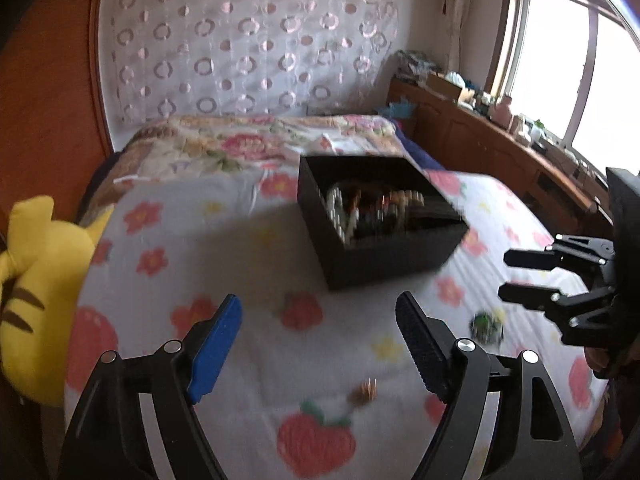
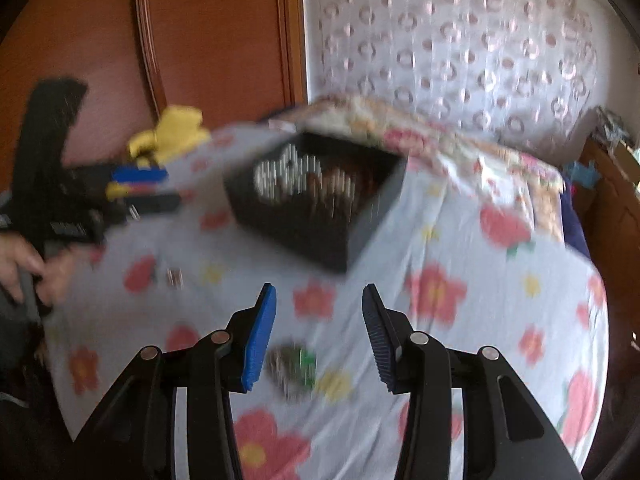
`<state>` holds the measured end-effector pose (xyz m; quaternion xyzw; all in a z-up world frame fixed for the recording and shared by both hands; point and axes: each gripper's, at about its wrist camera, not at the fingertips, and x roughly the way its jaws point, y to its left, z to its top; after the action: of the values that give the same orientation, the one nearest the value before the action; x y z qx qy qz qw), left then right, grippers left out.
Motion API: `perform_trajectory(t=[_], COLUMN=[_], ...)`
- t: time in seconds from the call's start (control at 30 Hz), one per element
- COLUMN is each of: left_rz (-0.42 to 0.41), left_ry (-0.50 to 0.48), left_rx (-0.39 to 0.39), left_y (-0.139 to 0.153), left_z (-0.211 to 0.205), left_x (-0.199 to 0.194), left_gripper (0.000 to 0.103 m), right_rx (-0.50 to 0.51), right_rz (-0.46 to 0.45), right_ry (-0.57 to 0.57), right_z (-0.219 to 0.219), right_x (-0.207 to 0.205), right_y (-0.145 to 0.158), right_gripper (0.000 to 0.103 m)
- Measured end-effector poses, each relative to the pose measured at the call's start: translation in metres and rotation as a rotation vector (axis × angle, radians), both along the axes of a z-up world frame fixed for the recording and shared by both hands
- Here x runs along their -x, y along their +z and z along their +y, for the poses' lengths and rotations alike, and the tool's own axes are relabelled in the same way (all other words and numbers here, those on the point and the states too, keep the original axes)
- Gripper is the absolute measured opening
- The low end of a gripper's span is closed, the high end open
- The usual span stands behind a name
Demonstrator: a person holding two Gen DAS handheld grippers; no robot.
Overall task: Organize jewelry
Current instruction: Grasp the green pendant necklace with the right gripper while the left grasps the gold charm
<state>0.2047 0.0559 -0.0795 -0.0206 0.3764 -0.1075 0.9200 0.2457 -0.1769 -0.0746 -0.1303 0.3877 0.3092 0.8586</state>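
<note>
Reaching for loose jewelry on the bed, box waiting mid-bed.

Both tongs are spread and empty: left tongs [image 1: 318, 344] hover above a small coppery piece [image 1: 365, 391], right tongs [image 2: 319, 338] above a green beaded piece [image 2: 294, 366]. One black box [image 1: 384, 256] holds several bracelets. Likely next: lower, straddle a piece and pinch without snagging the bedsheet [image 1: 256, 264].

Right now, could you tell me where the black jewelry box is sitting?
The black jewelry box sits open on the floral bedsheet, ahead of both grippers in each wrist view, with the yellow plush toy off to its left.
</note>
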Motion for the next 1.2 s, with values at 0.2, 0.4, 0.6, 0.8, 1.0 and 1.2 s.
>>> perform_trajectory(t=[0.2, 0.4, 0.6, 0.8, 1.0, 1.2], left_rz=[0.034, 0.049, 0.078, 0.107, 0.117, 0.109], left_ry=[-0.025, -0.043, -0.08, -0.109, -0.111, -0.099], left_rx=[-0.009, -0.006, -0.022, -0.032, -0.044, -0.086], left_y=[-0.011, -0.013, -0.02, -0.029, -0.032, -0.035], left_z=[-0.006, -0.013, -0.022, -0.034, -0.04, -0.045], left_x=[0.016, 0.02, 0.026, 0.028, 0.024, 0.02], left_gripper=[0.075, 0.065, 0.057, 0.044, 0.033, 0.013], right_rx=[0.005, 0.022, 0.051, 0.071, 0.041, 0.004], right_rz=[0.068, 0.079, 0.092, 0.076, 0.053, 0.01], right_ry=[-0.006, -0.019, 0.013, 0.043, 0.002, -0.016], right_z=[-0.005, -0.008, -0.003, 0.004, -0.01, -0.019], right_x=[0.012, 0.007, 0.009, 0.013, 0.012, 0.013], right_y=[-0.028, -0.029, -0.035, -0.034, -0.027, -0.009], right_gripper=[0.041, 0.021, 0.02, 0.009, 0.009, 0.009])
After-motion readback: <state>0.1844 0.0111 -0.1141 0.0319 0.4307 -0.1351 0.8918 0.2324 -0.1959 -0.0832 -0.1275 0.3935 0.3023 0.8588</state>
